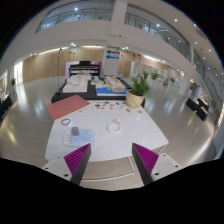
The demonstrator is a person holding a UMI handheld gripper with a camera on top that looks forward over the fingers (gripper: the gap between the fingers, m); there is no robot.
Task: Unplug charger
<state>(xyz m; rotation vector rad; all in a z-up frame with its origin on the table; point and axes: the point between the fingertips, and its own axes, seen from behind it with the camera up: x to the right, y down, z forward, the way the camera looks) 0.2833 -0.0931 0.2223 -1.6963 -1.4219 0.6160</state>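
Fingers (111, 163) stand apart and hold nothing, hovering over the near edge of the white surface (140, 130). What appears to be the charger (115, 125), small and white, lies ahead of them and slightly right, well apart; its long axis cannot be judged.

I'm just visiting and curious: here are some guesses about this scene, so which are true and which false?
1. The claw is open, holding nothing. True.
2. A white table lies just ahead of the claw's fingers. True.
3. The claw is clamped on a small white object on the table. False: that object lies beyond the fingers, untouched.
4. A potted plant stands beyond the table. True.
5. The flat board by the table's far corner is green. False: it is reddish.
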